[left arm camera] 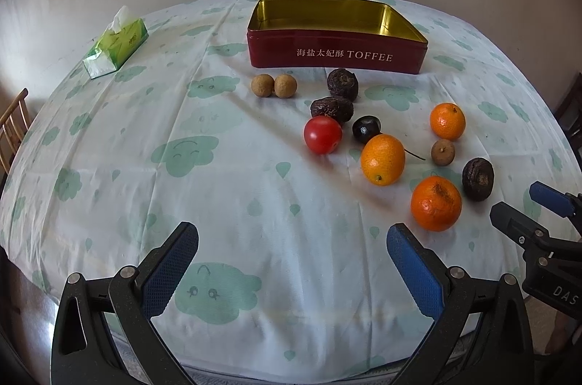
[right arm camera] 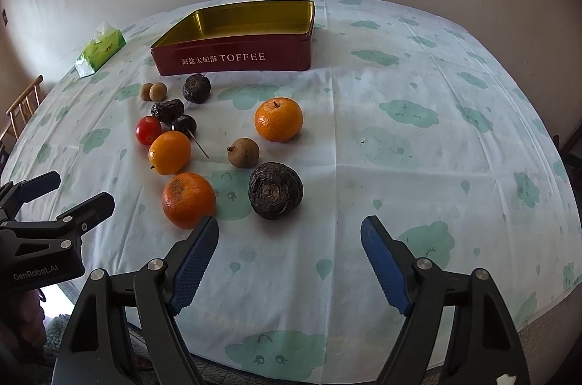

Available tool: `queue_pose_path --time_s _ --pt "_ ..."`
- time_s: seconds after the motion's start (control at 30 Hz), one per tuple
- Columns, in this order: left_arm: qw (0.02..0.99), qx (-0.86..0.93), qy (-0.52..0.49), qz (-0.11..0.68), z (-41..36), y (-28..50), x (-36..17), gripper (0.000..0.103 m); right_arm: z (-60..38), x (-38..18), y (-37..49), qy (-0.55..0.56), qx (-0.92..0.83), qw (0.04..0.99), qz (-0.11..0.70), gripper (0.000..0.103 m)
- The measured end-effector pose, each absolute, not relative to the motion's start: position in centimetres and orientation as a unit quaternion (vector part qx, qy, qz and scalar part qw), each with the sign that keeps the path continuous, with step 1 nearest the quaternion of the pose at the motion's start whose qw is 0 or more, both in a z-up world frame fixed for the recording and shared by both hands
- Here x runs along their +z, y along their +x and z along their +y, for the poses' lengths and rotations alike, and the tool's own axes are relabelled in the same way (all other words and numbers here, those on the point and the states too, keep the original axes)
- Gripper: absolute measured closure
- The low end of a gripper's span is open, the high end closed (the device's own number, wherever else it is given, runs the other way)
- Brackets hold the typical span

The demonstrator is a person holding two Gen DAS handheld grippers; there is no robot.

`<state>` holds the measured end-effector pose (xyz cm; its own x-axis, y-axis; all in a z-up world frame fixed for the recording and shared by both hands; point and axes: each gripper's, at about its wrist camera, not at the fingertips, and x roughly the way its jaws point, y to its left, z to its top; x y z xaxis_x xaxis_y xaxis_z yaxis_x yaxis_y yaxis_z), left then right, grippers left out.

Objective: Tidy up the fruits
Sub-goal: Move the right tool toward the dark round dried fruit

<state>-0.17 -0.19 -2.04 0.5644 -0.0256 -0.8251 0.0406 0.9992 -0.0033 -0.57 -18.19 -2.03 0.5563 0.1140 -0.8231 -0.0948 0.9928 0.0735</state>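
Both grippers, left (left arm camera: 293,252) and right (right arm camera: 290,241), hover with jaws released, nothing between them. Fruit lies before the tin (left arm camera: 336,54). Only the right view shows the desk (right arm camera: 454,145) beyond the tin's right.

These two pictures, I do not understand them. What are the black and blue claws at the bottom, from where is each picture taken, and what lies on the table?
The claws are hand-held grippers; a person holds one in each hand, and each carries a wide-angle camera looking along its fingers. One picture comes from the left gripper, the other from the right gripper. Each view also catches the other gripper at its edge.

Both grippers are open and hold nothing.

On the table, under a cloth with green clouds, stands an empty red toffee tin. In front of it lie loose fruits: three oranges, among them the nearest orange, a red tomato, three small brown round fruits, and several dark wrinkled fruits. A green tissue pack lies far left.
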Motion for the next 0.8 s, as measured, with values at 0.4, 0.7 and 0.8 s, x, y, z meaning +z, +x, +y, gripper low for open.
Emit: queue_pose_path --time_s 0.4,0.7,0.8 --pt "0.879 -0.016 0.002 0.476 -0.09 0.24 -2.28 0.004 -18.47 -2.31 -0.13 0.016 0.064 0.875 0.479 0.030" --pt "0.877 -0.014 -0.002 0.480 0.09 0.31 -2.45 0.005 -18.42 -2.52 -0.13 0.017 0.065 0.873 0.482 0.030" --pt "0.875 -0.015 -0.005 0.483 0.18 0.39 -2.60 0.006 -18.35 -2.62 -0.08 0.017 0.065 0.872 0.484 0.030"
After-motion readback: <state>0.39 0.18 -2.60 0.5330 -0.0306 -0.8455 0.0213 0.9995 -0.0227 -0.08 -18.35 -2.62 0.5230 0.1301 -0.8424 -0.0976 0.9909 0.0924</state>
